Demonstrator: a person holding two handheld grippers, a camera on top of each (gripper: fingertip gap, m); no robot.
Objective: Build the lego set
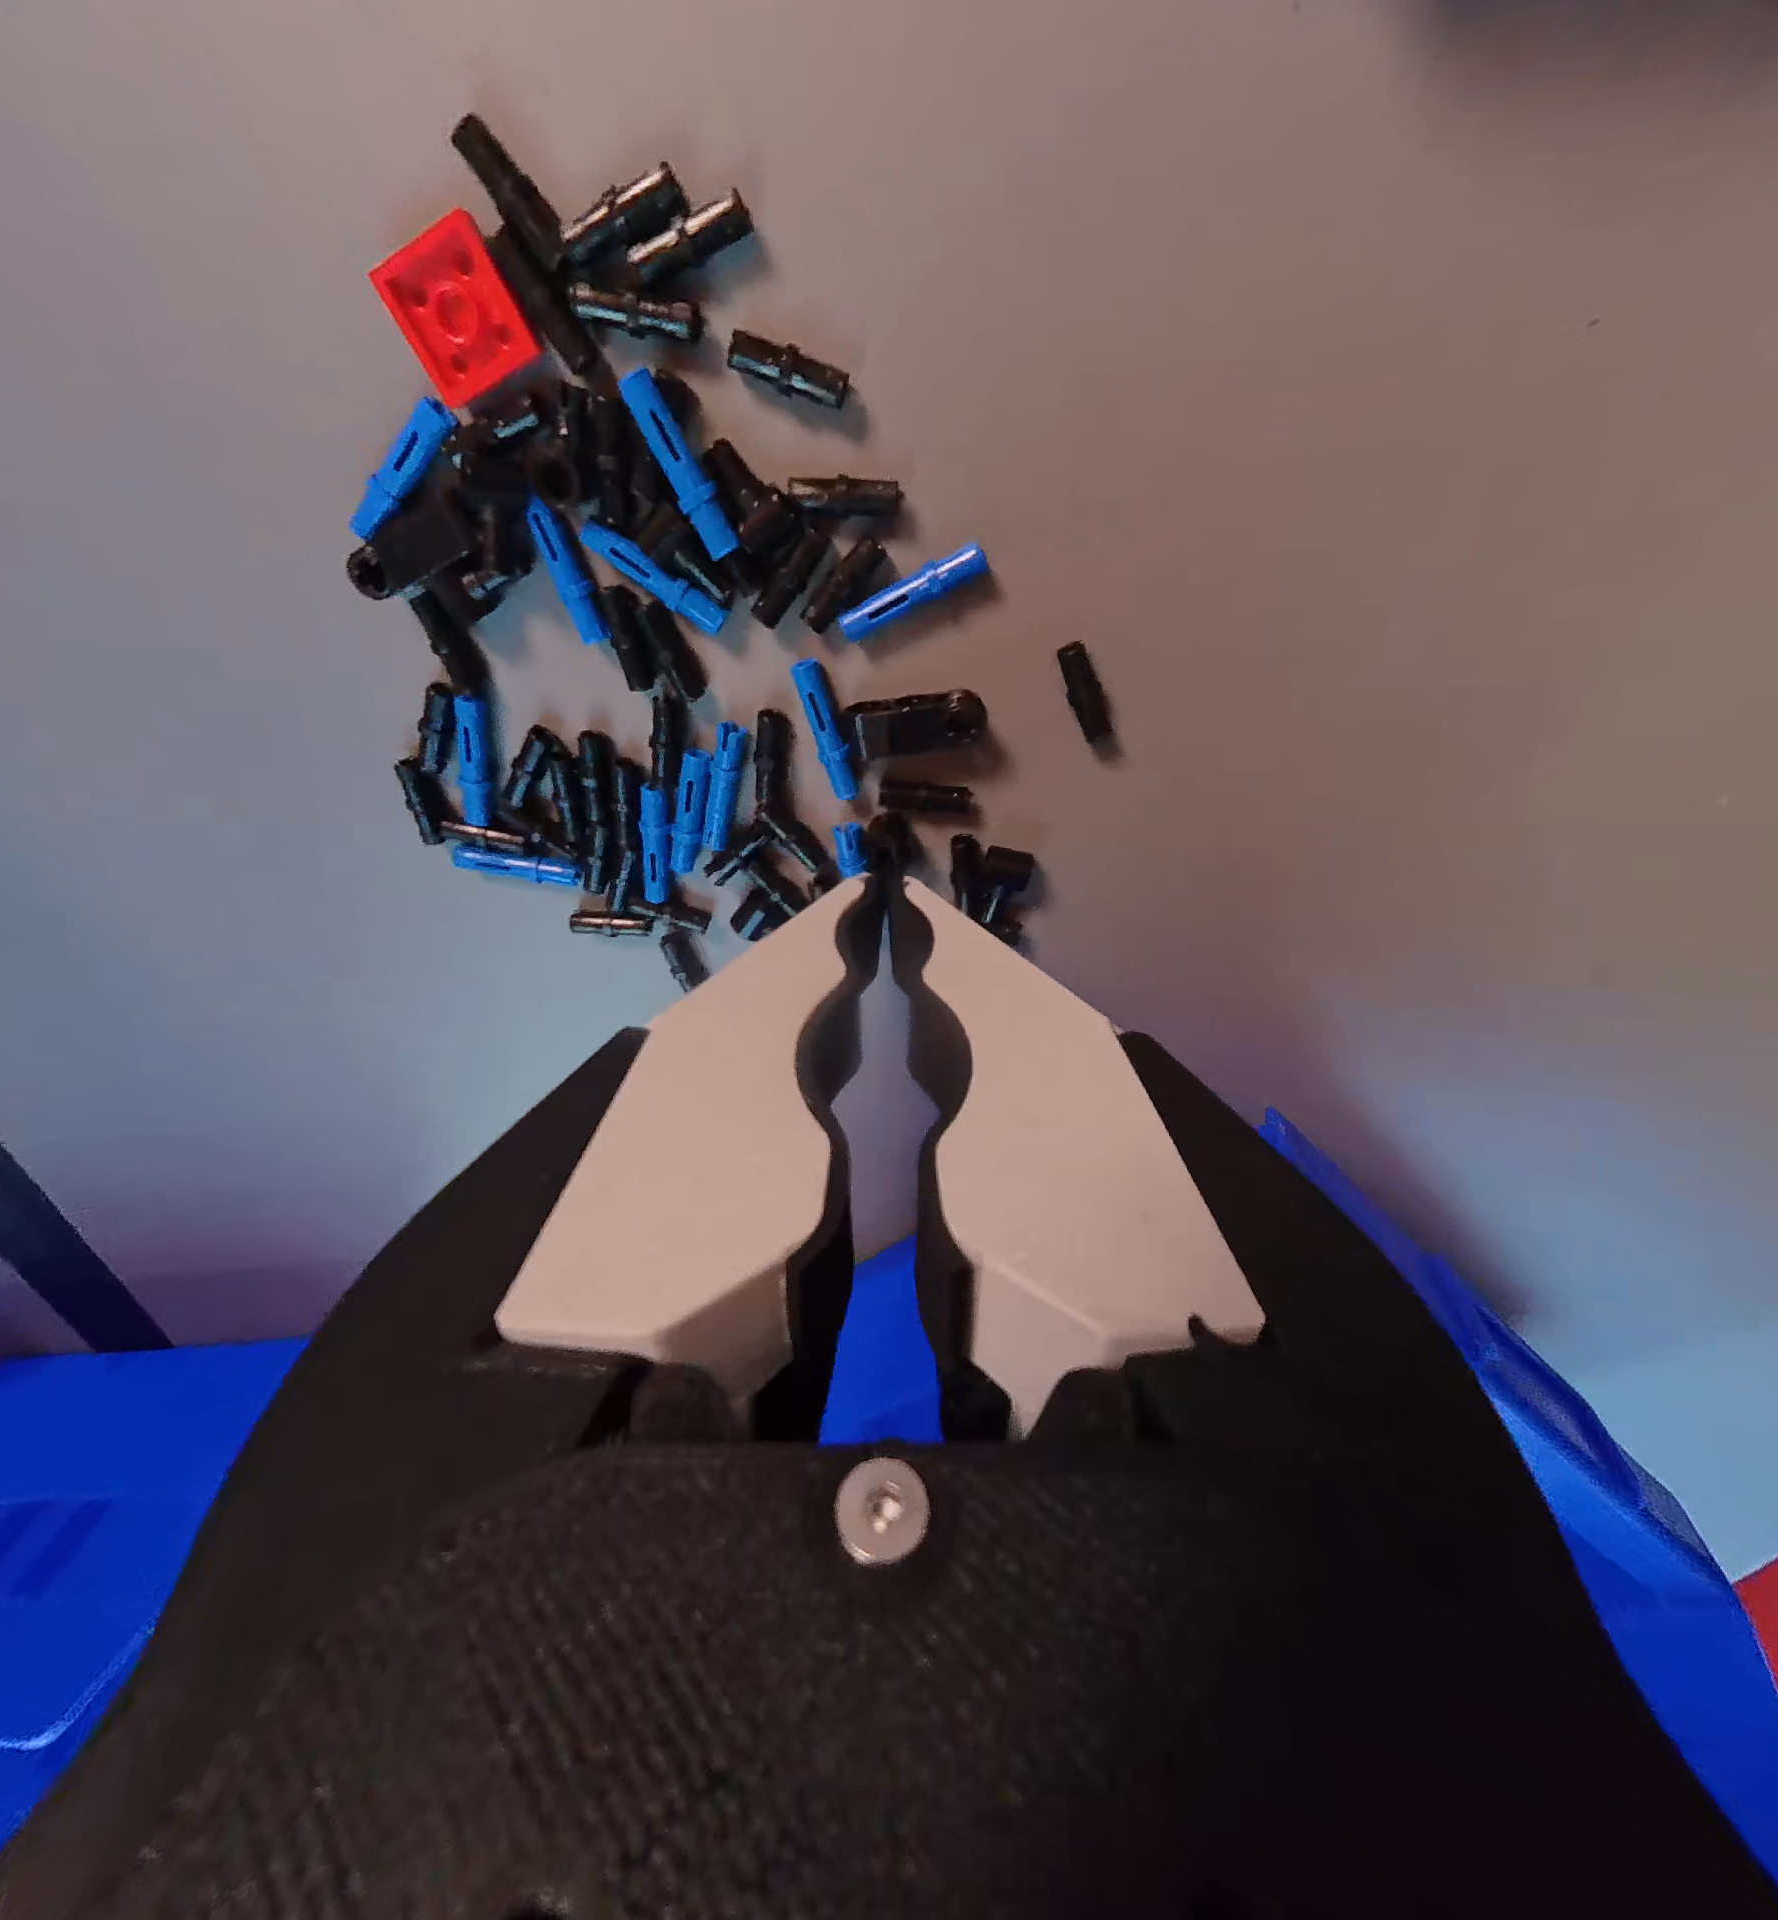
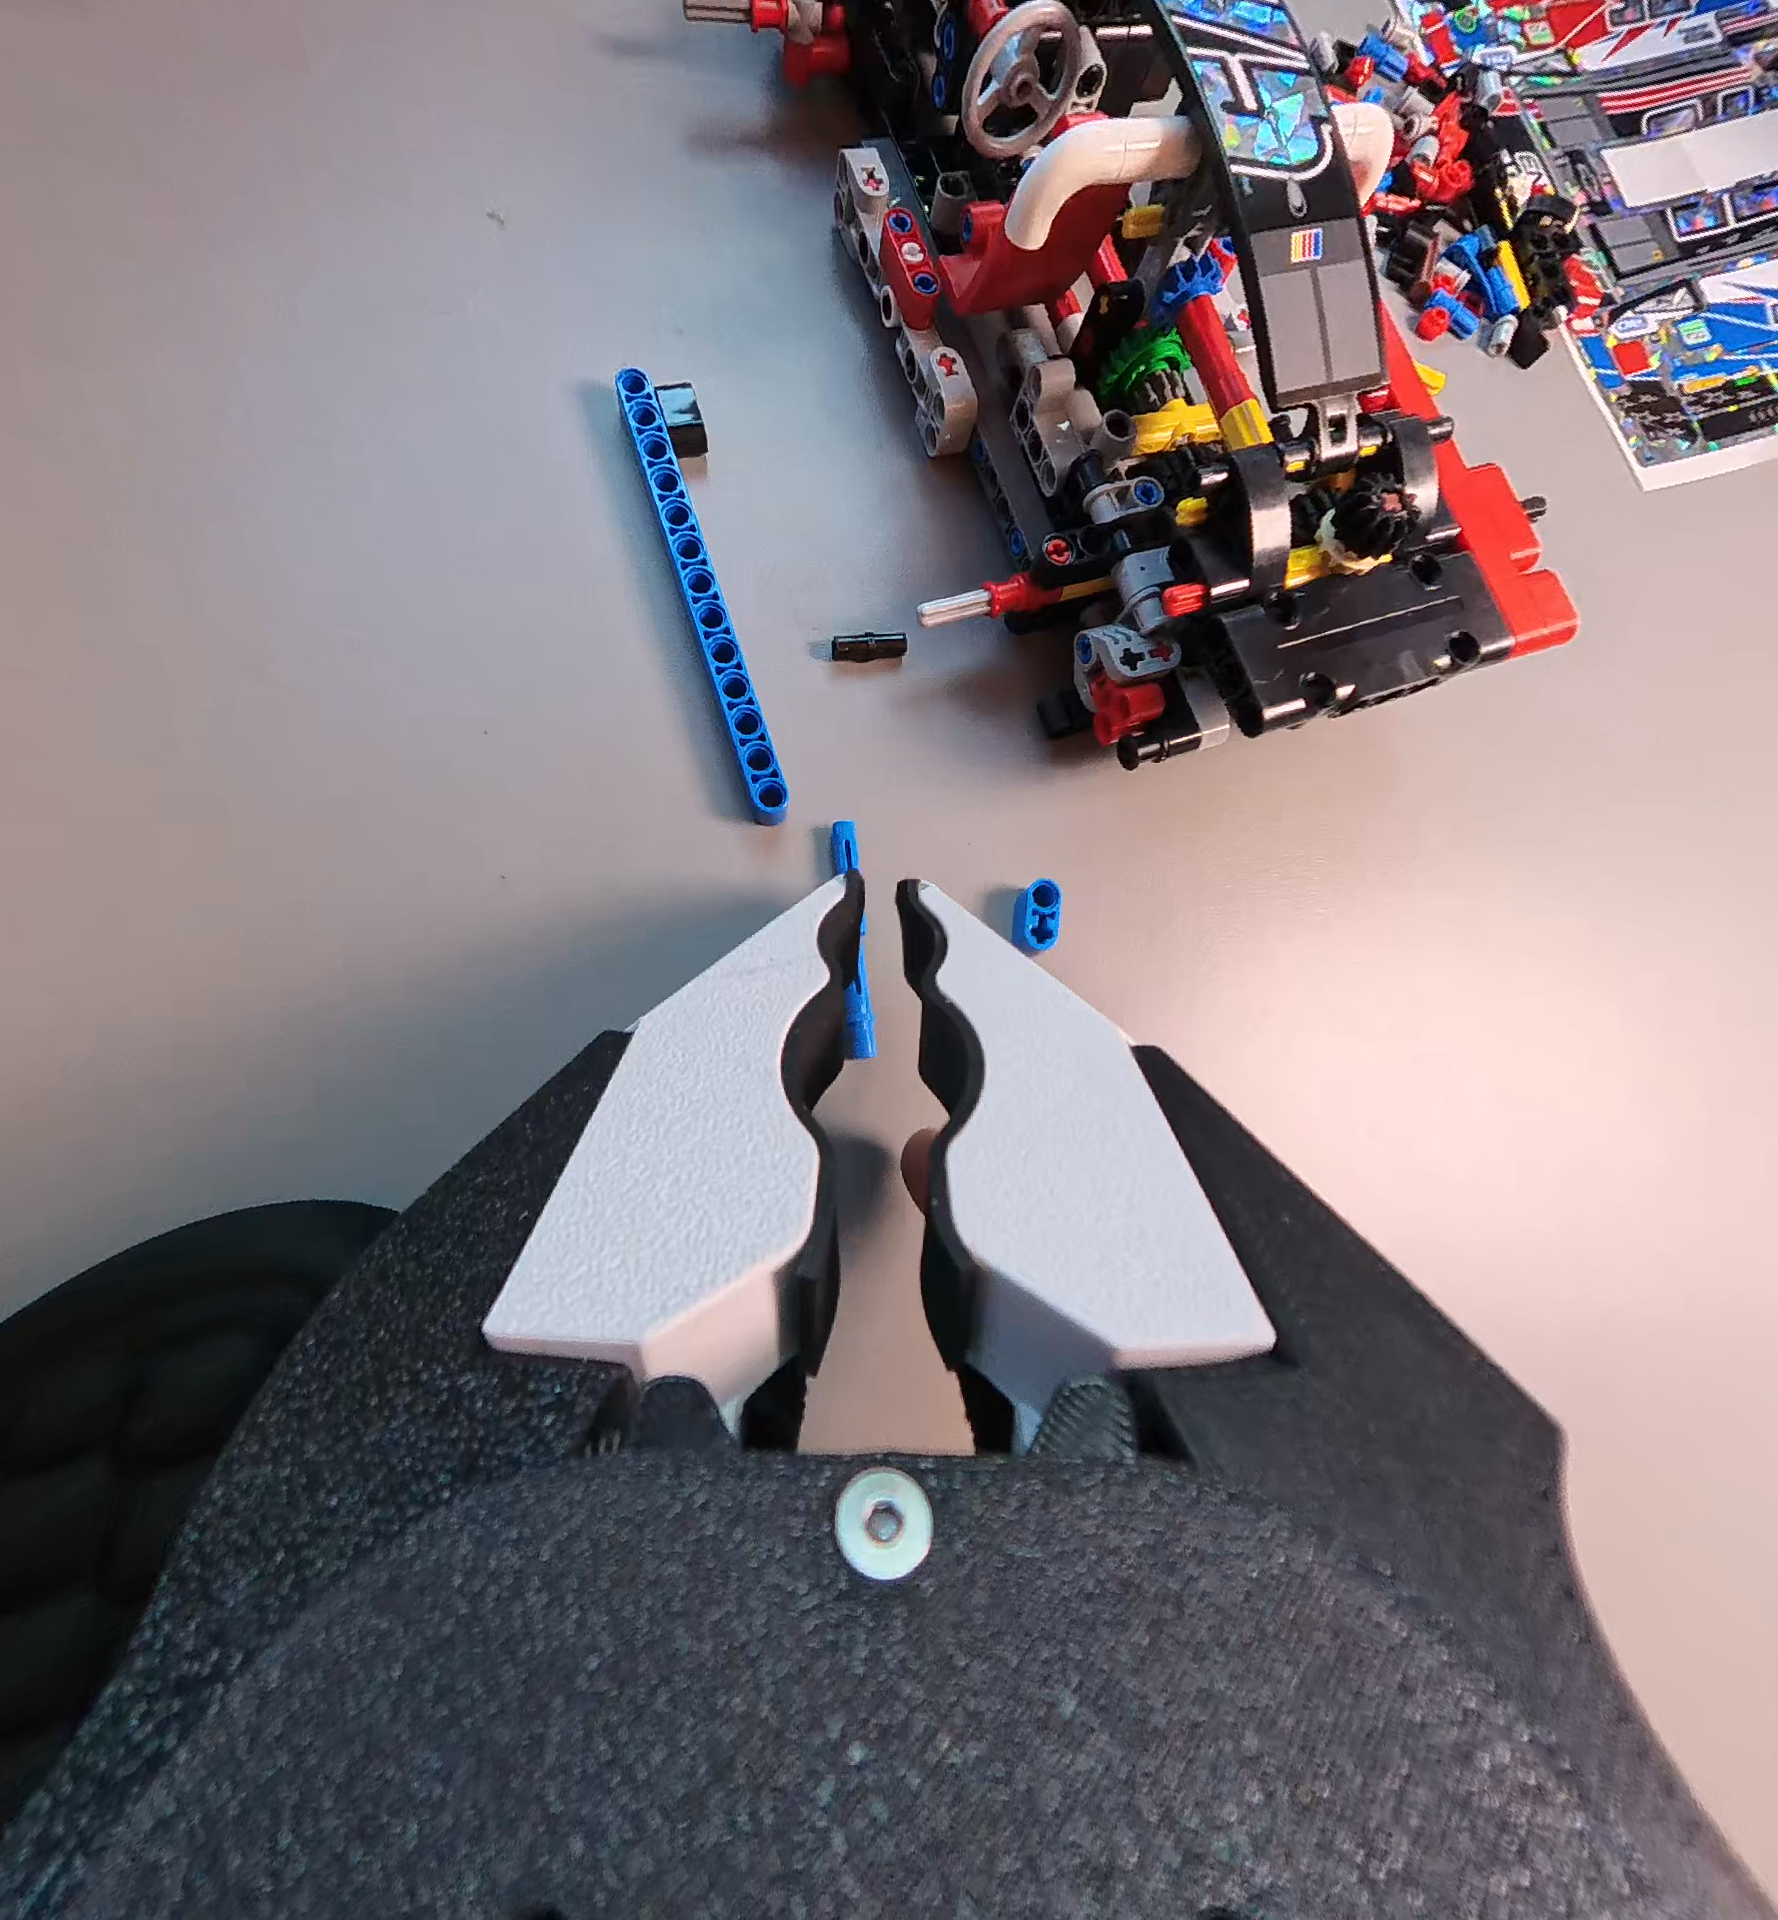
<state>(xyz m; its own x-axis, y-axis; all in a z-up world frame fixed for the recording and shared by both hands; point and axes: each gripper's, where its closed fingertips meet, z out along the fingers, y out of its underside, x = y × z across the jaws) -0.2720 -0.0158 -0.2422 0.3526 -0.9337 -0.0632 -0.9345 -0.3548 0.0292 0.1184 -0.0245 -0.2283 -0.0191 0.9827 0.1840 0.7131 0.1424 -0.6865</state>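
Observation:
In the left wrist view my left gripper (image 1: 885,883) is over the near edge of a pile of black and blue pins (image 1: 646,582) on the grey table (image 1: 1384,520). Its tips are shut on a black pin (image 1: 885,836) that sticks out past them. In the right wrist view my right gripper (image 2: 880,888) is low over the table, jaws slightly apart. A blue long pin (image 2: 856,966) lies between them against the left pad (image 2: 838,935), and the right pad stands clear of it. The part-built car (image 2: 1228,416) stands at the far right.
A red plate (image 1: 454,307) lies at the pile's far left. A long blue beam (image 2: 703,603) with a black piece (image 2: 682,416) at its far end, a loose black pin (image 2: 869,646) and a small blue connector (image 2: 1036,914) lie ahead. Loose parts (image 2: 1467,239) and sticker sheets (image 2: 1716,260) are far right. Blue bins (image 1: 54,1558) are near left. One gripper's finger ends stand about 40 cm off the other's. My right tips are about 35 cm from the red plate (image 1: 454,307), my left tips only 10 cm.

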